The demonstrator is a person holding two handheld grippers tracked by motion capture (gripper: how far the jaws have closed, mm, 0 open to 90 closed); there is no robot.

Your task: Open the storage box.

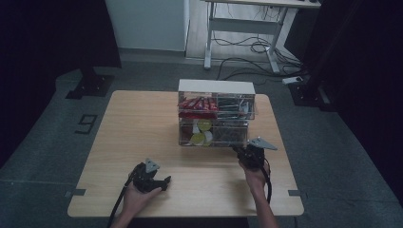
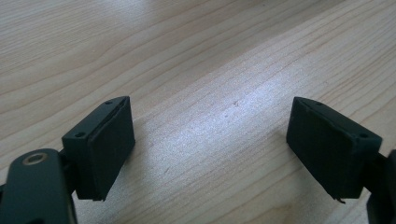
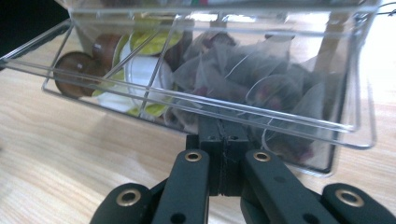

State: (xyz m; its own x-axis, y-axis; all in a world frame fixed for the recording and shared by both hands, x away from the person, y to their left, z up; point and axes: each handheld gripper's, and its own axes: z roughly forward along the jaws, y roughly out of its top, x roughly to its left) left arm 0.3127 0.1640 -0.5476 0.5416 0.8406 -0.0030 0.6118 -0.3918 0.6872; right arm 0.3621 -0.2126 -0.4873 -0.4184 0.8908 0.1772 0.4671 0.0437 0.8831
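We have our right gripper (image 3: 223, 140) pinched shut at the front lip of the lower drawer (image 3: 280, 126), which sits in the clear organizer (image 1: 216, 114) at the table's (image 1: 142, 123) far middle. The drawer looks partly drawn out, tea bags (image 3: 261, 88) and pods (image 3: 140, 70) inside. Our left gripper (image 2: 210, 154) rests wide and empty near the front edge, so opening seems just begun.

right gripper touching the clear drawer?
Touching. Right gripper view: the right gripper has its jaws pressed together at the front lip of the clear drawer.
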